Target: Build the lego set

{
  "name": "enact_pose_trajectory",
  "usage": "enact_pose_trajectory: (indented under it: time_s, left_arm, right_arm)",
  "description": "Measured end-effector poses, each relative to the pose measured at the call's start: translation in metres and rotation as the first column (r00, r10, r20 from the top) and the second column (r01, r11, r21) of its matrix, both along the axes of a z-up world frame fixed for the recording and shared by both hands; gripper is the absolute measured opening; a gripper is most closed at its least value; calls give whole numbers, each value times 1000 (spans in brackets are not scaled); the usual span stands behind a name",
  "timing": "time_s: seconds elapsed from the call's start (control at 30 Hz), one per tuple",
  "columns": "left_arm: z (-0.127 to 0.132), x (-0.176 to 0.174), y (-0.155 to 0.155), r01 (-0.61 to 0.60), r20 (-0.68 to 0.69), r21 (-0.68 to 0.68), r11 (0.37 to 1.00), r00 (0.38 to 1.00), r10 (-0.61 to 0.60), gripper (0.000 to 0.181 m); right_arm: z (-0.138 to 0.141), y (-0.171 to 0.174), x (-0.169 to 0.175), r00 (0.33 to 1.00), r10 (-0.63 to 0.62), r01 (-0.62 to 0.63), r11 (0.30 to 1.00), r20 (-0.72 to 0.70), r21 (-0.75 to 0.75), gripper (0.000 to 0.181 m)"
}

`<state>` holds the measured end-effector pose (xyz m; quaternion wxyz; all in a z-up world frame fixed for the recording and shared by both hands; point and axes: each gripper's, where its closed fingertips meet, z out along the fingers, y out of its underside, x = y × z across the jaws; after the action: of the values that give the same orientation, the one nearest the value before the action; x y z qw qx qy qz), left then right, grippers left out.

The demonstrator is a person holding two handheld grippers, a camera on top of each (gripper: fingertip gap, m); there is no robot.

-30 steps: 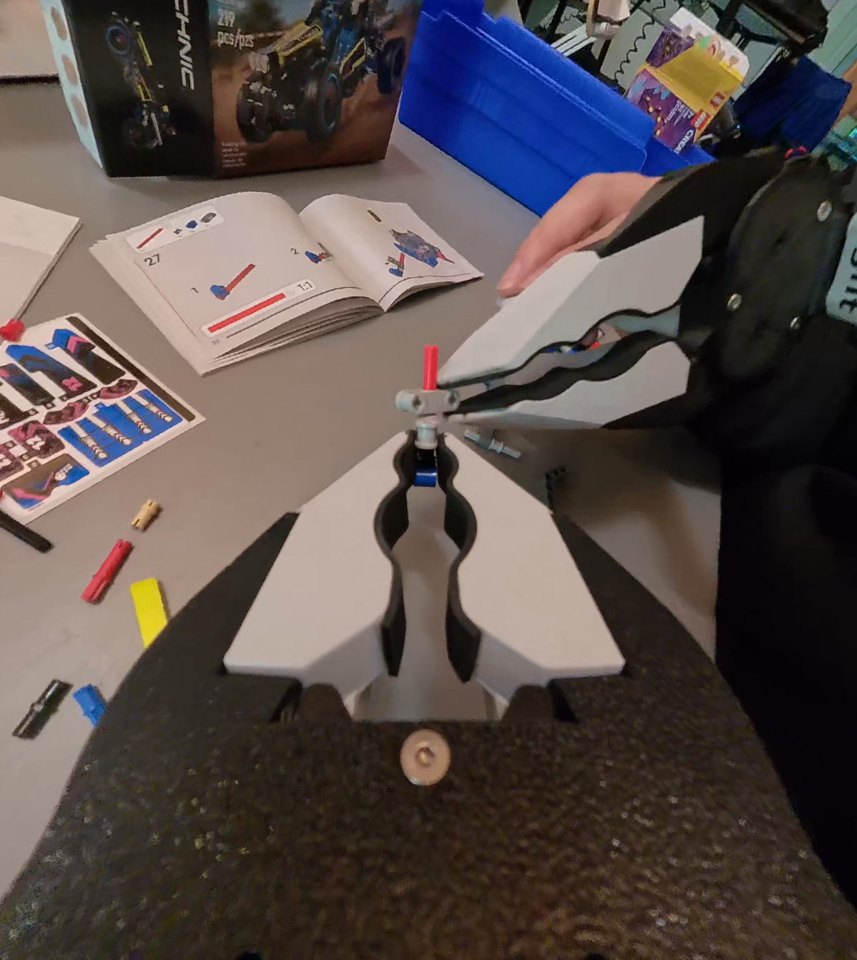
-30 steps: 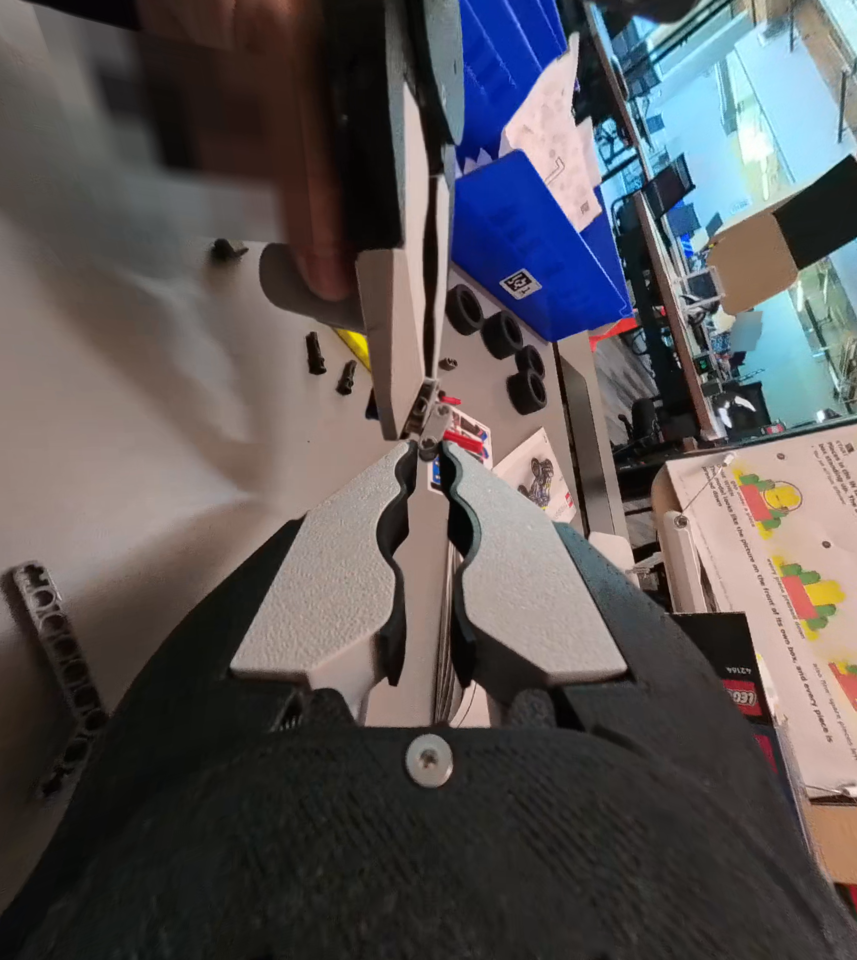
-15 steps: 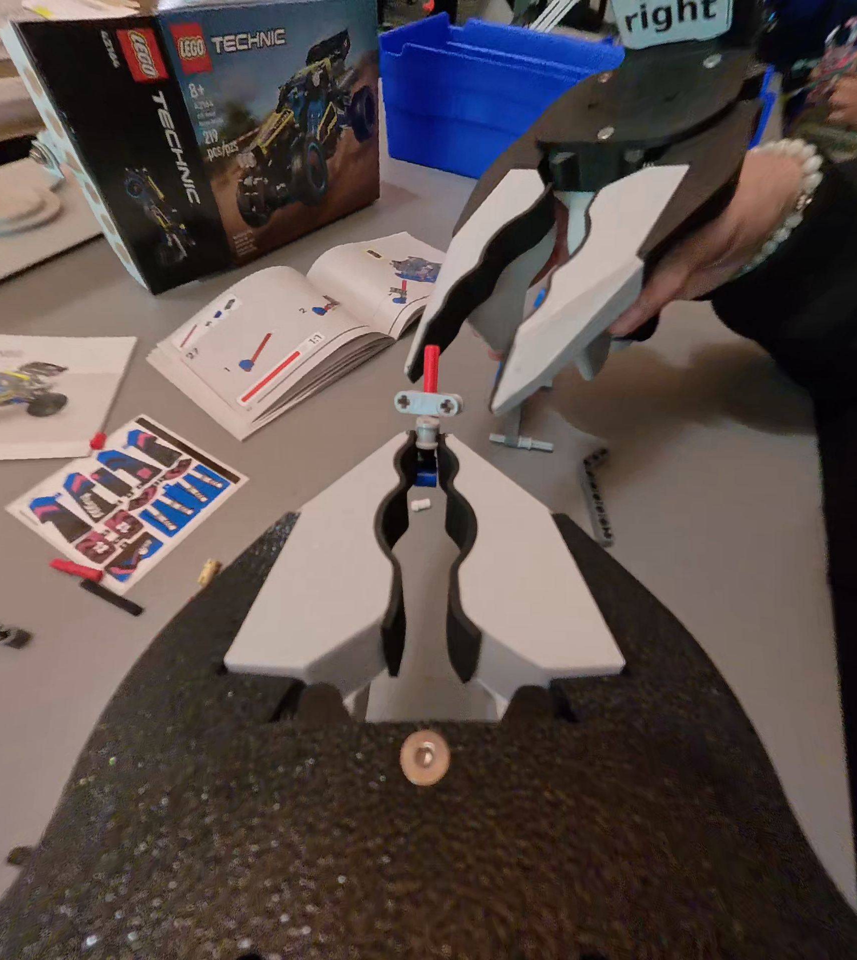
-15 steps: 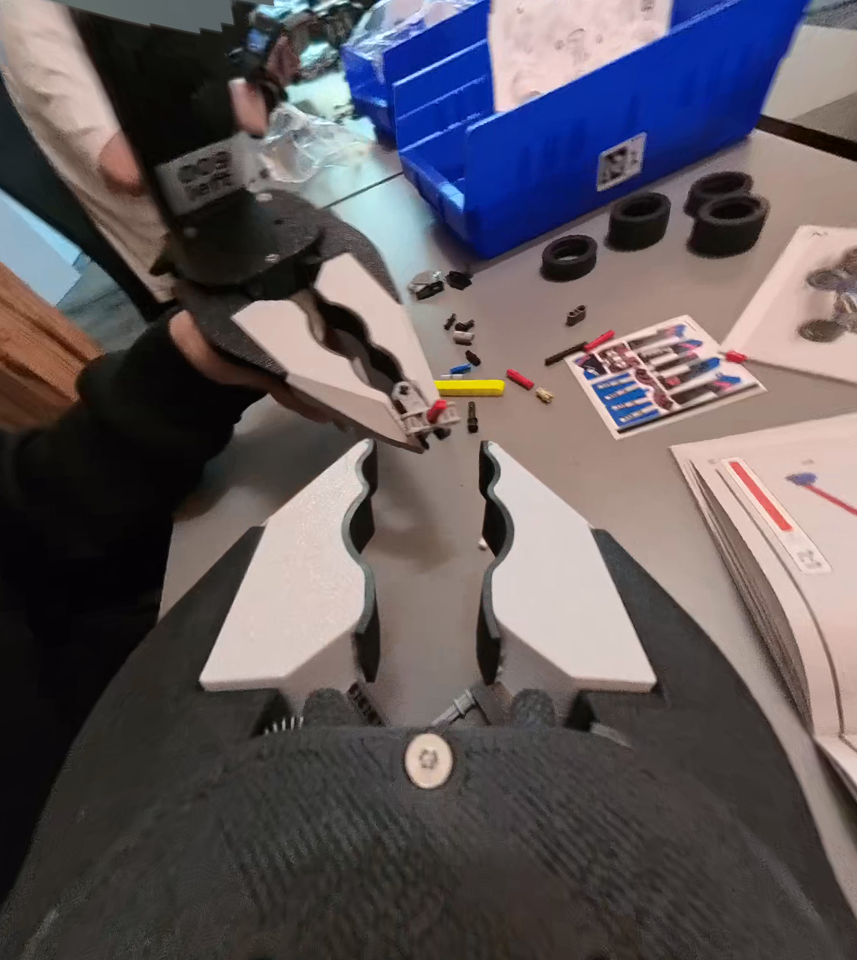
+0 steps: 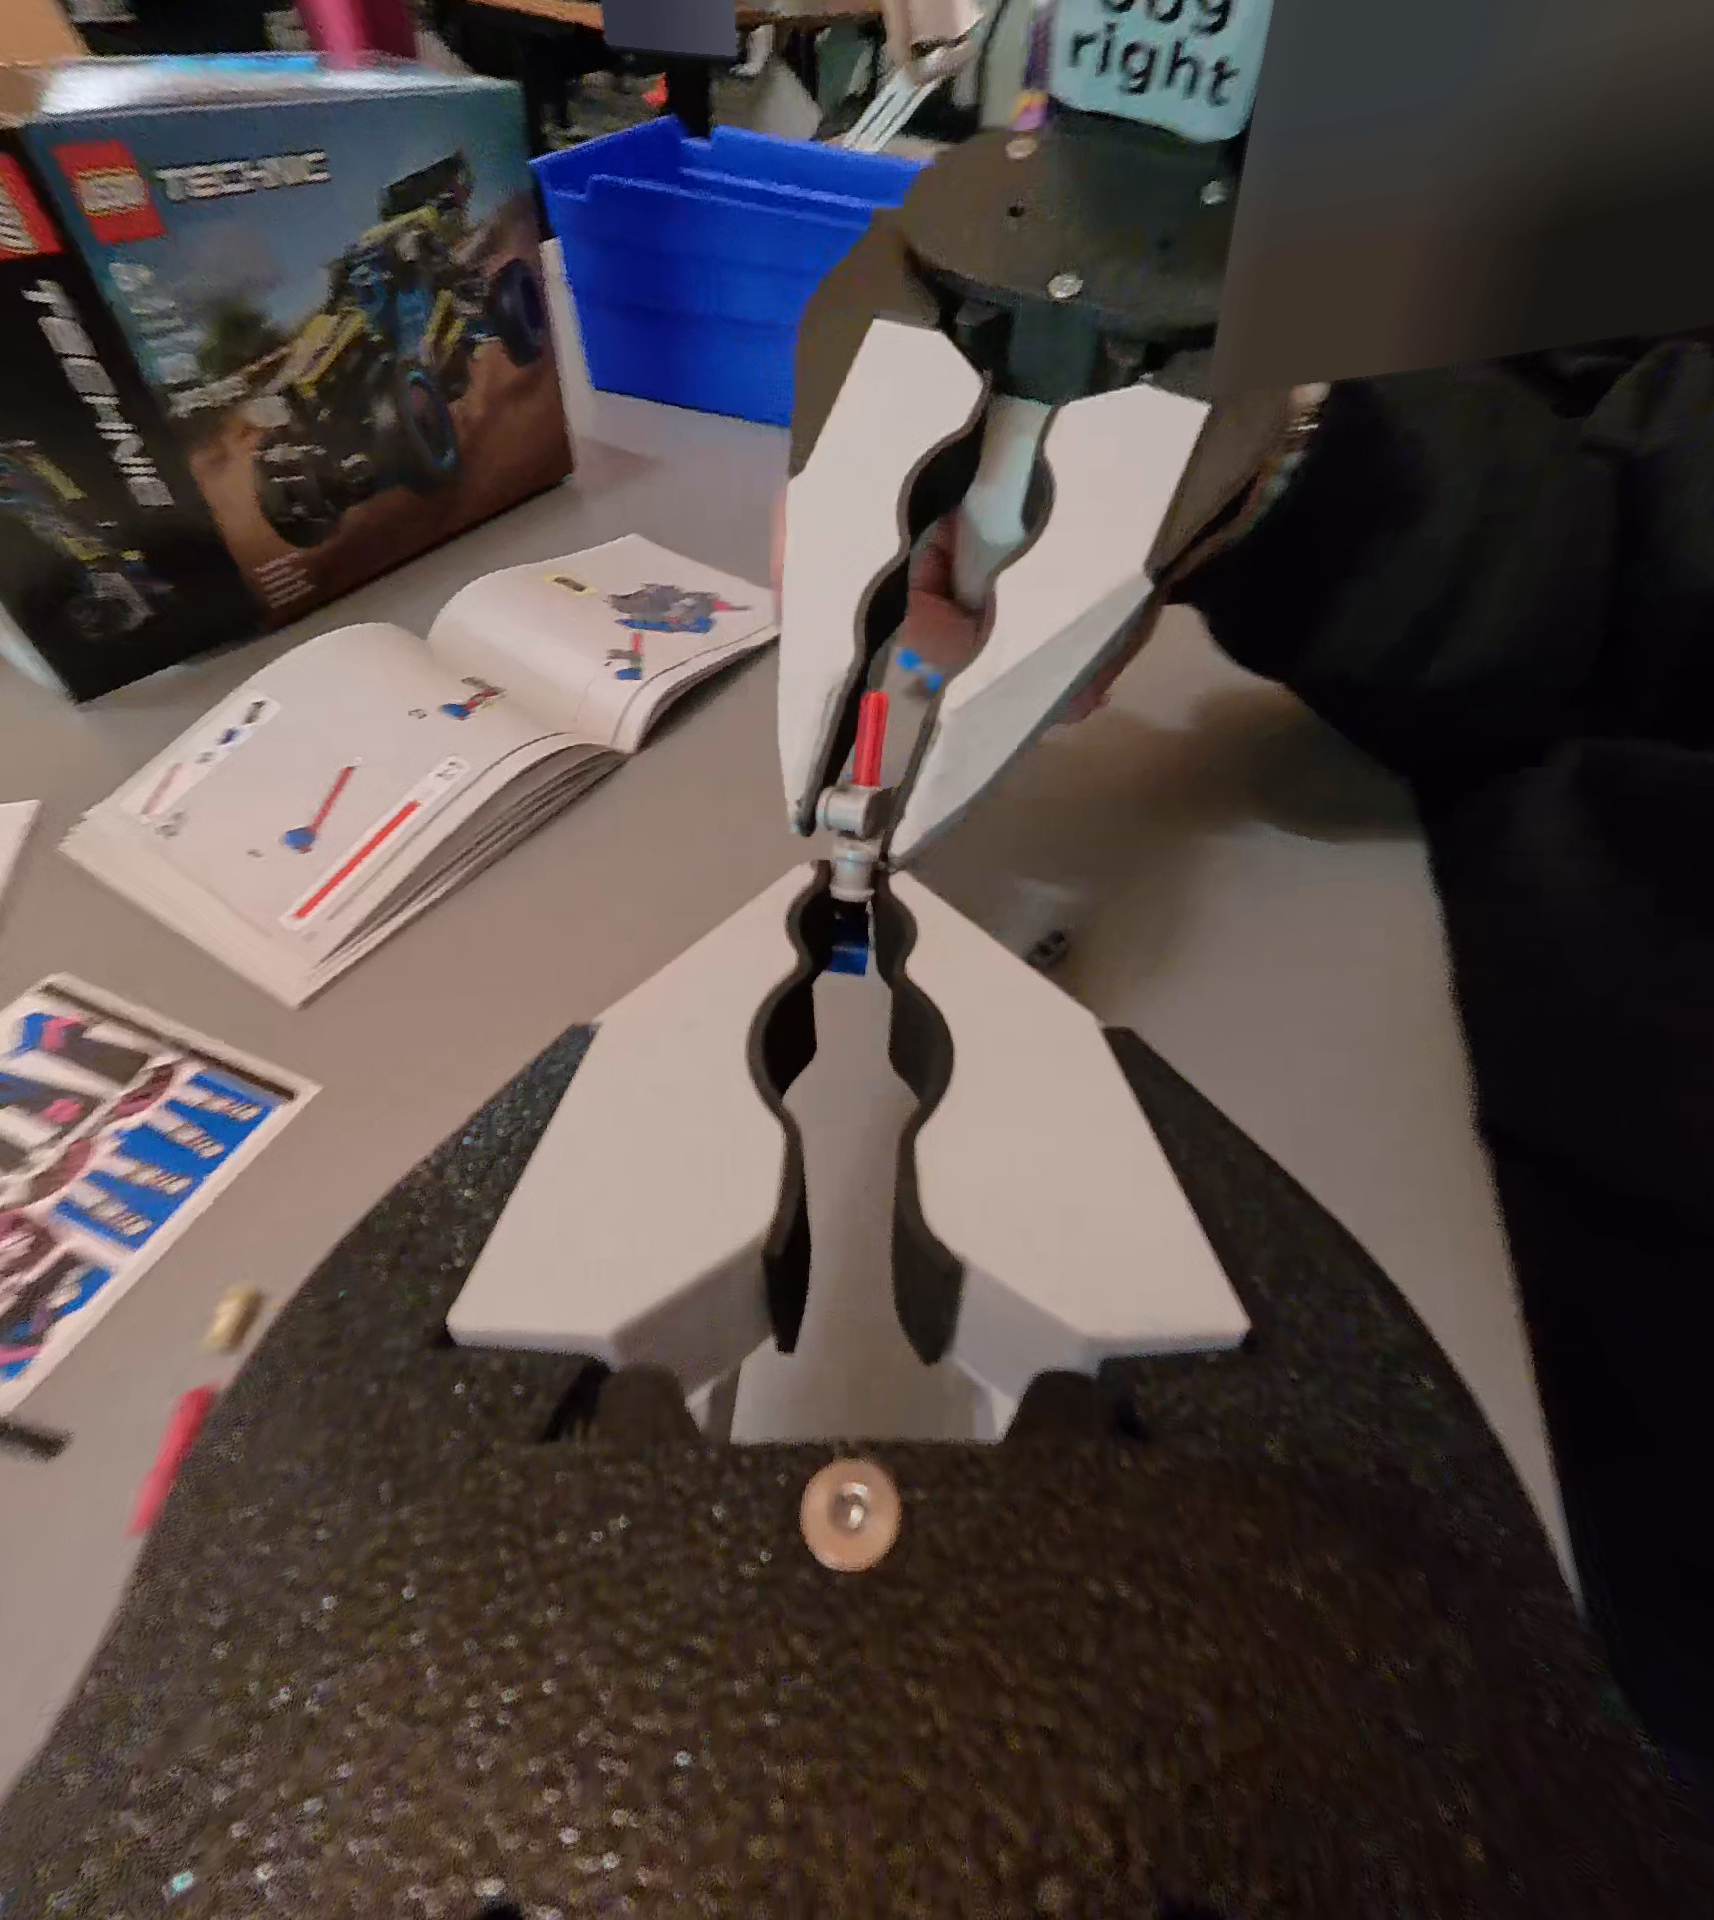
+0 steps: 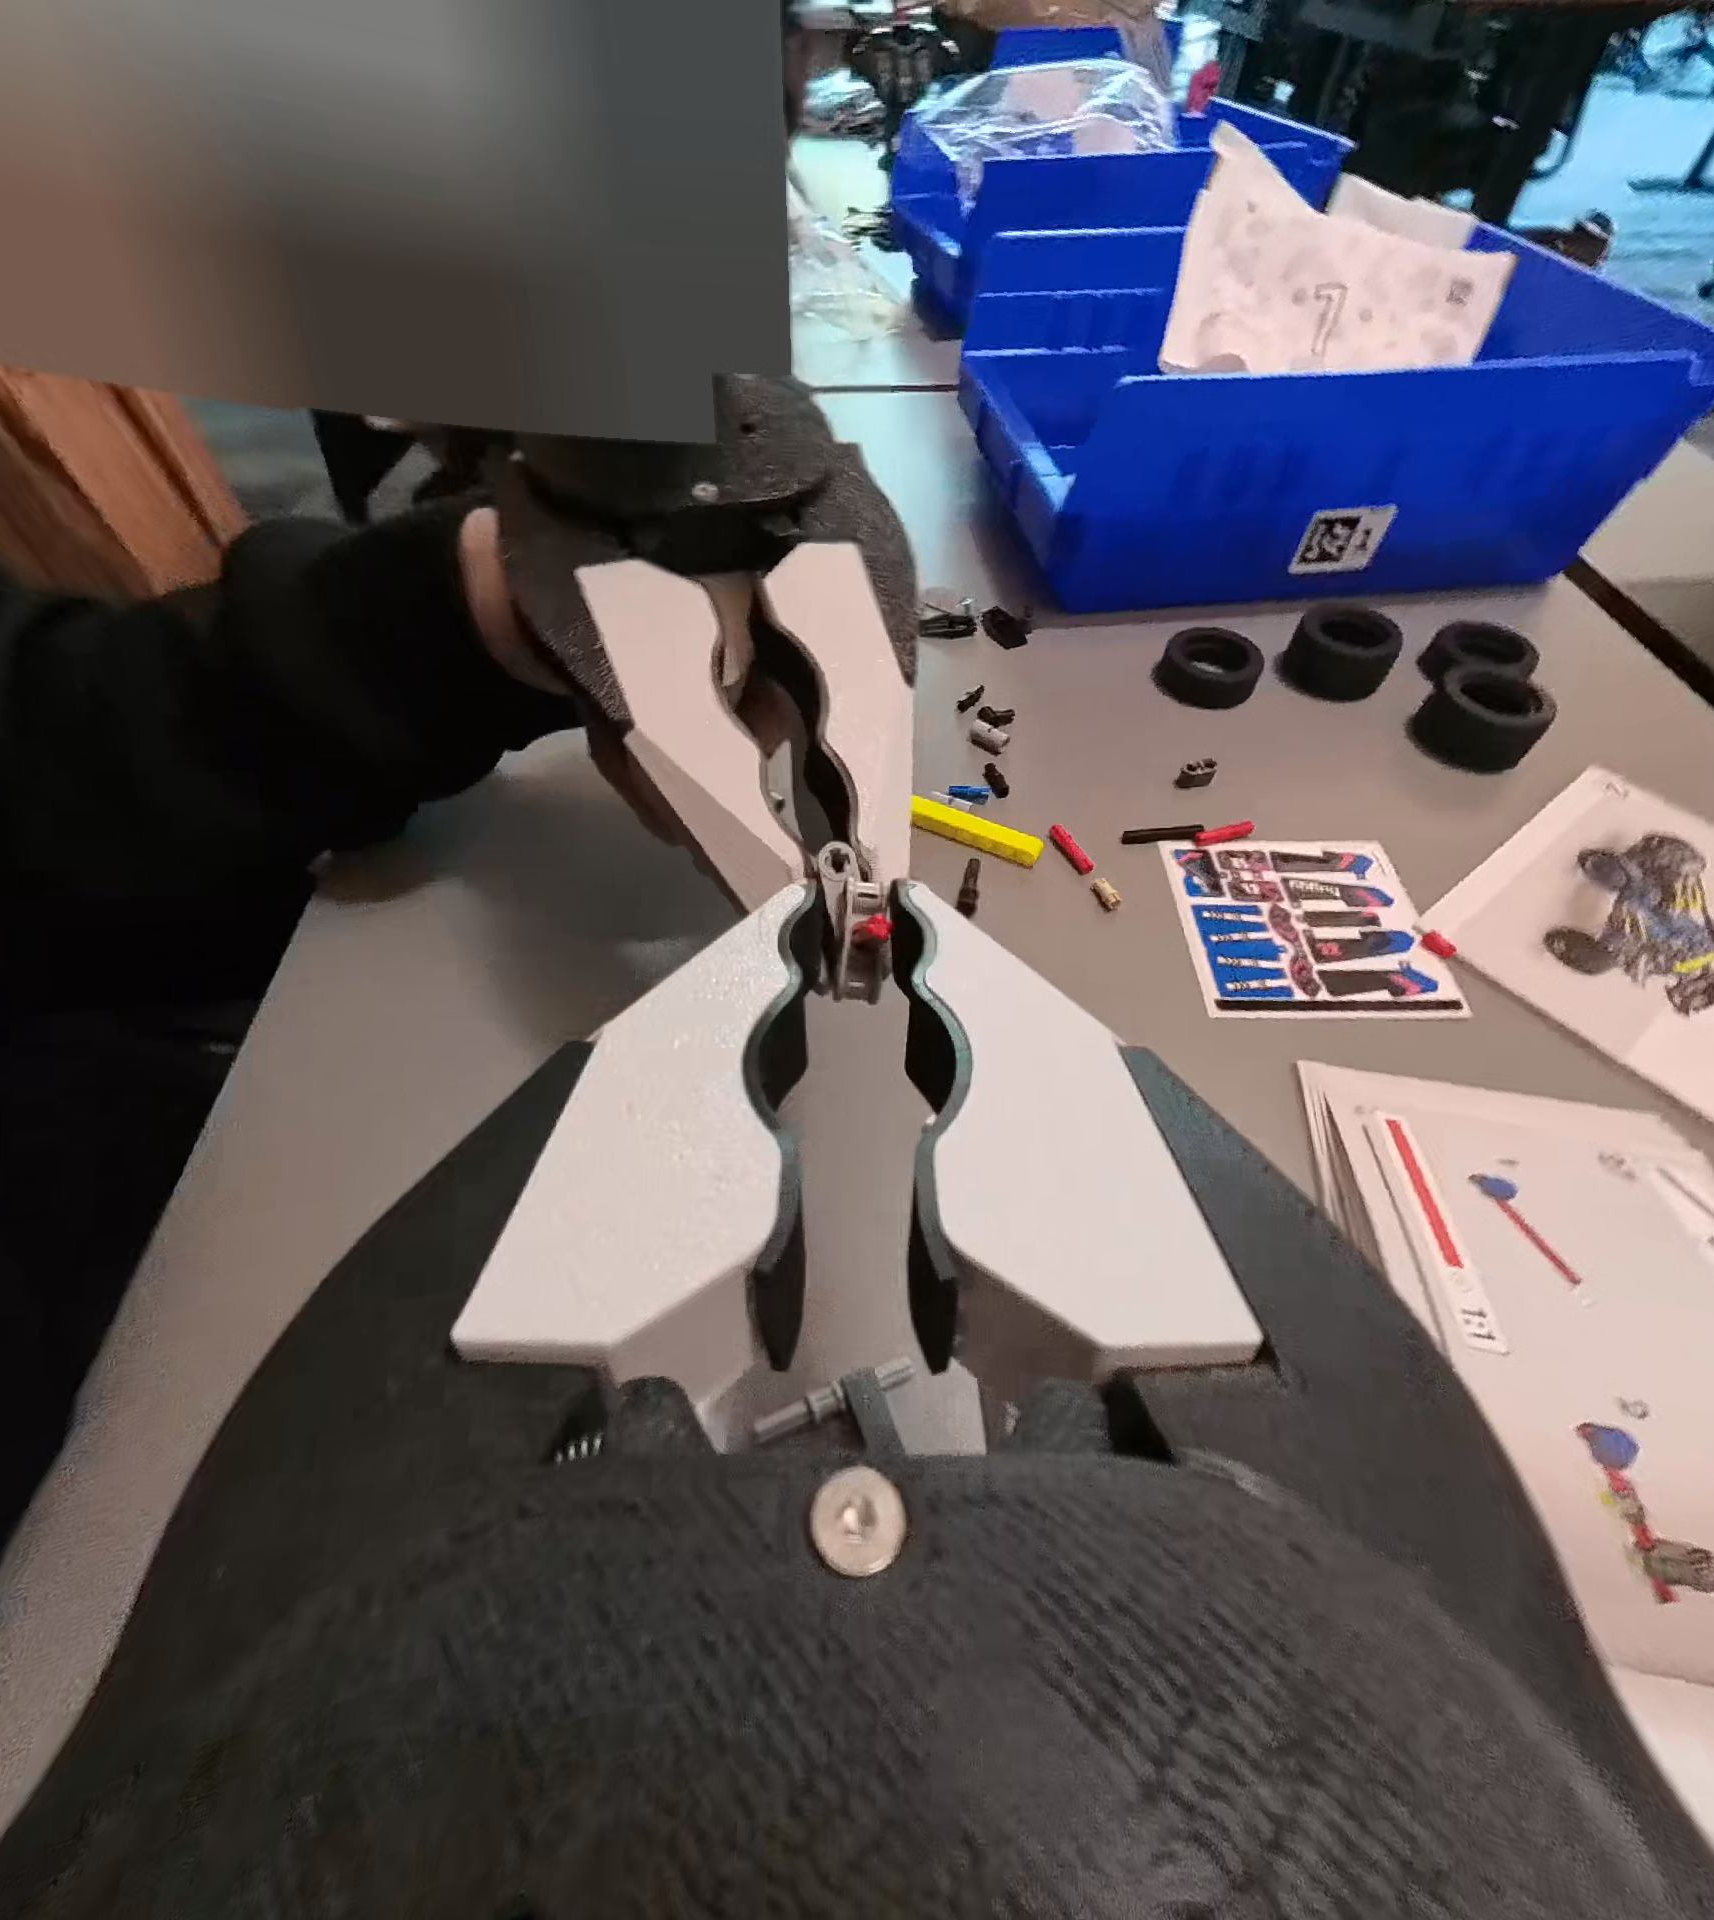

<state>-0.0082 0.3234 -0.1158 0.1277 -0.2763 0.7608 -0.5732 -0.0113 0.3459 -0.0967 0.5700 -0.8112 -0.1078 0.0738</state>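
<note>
My left gripper point(image 5: 851, 883) is shut on a small lego assembly point(image 5: 853, 831): a blue piece point(image 5: 847, 952) between the tips, a grey bush, a grey connector point(image 5: 853, 808) and a red axle point(image 5: 871, 736) standing up from it. My right gripper point(image 5: 851, 836) comes down from above with its tips closed on either side of the grey connector, the red axle running up between its fingers. In the right wrist view, my right gripper point(image 6: 851, 904) pinches the grey connector point(image 6: 848, 935), with the red axle's end point(image 6: 872, 928) beside it. The left gripper point(image 6: 845, 862) meets it from the upper left.
A lego box point(image 5: 261, 364), open instruction booklet point(image 5: 396, 769) and sticker sheet point(image 5: 74, 1164) lie to the left on the grey table point(image 5: 1196, 935). Blue bins point(image 6: 1352, 468), black tyres point(image 6: 1341, 644), a yellow beam point(image 6: 978, 831) and several small loose pieces lie beyond the grippers. The grippers are tip to tip, or close to it.
My right gripper let go, turned and opened, then came back onto the assembly from above and closed on the grey connector. My left gripper kept its hold.
</note>
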Motion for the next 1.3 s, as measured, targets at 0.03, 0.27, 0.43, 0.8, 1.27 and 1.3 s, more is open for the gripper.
enact_pose_trajectory:
  time_s: [0.03,0.27,0.43,0.8,1.27,1.3]
  left_arm:
    - [2,-4,-5,41,-13,-40,998,999,-41,4]
    - [15,-9,-21,117,-7,-181,977,993,-120,4]
    - [14,-6,-29,109,-45,-205,973,992,-121,4]
    - [9,4,-39,48,68,-30,998,997,-46,4]
    - [10,7,-30,6,69,-24,1000,998,-4,4]
    - [9,8,-29,-2,73,-15,1000,997,3,4]
  right_arm:
    - [1,-3,-5,999,40,-41,999,21,5,9]
    - [16,-24,-5,999,53,-53,998,-3,43,15]
    - [12,-45,0,998,0,-1,1000,-65,-16,21]
    - [4,-49,3,949,-149,134,988,-277,-72,33]
    - [8,-41,7,962,-147,137,989,-230,-57,22]
    - [6,-39,7,957,-156,144,987,-244,-66,22]
